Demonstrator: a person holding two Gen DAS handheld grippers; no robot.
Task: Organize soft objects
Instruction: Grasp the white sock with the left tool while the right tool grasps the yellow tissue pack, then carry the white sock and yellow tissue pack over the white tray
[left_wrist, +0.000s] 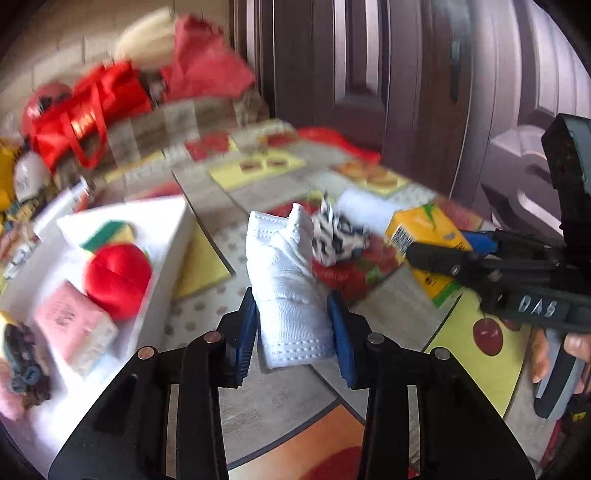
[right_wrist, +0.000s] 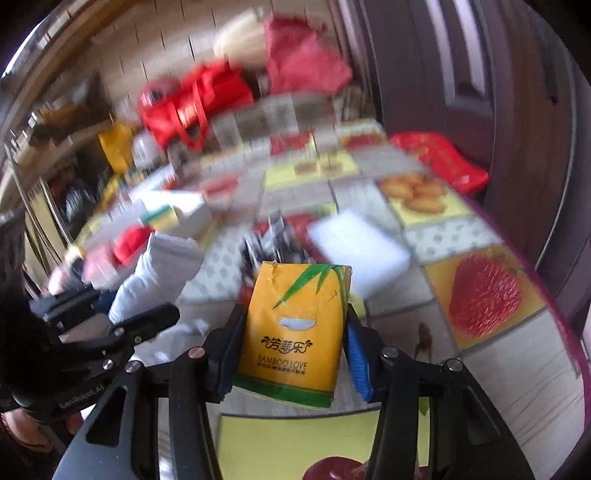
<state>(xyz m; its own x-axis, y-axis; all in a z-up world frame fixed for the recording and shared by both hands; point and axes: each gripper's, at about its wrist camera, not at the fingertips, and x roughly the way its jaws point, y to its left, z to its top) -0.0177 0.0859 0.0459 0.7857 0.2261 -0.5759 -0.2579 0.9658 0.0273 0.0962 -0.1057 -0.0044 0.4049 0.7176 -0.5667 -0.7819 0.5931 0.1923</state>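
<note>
Left gripper clamps the white folded cloth by its lower half, held above the fruit-print tablecloth beside the white tray; it looks light, limp, squashy. Right gripper pinches the yellow tissue pack mid-body: light, compressible, likely slick wrapper, so grip the flanks.
</note>
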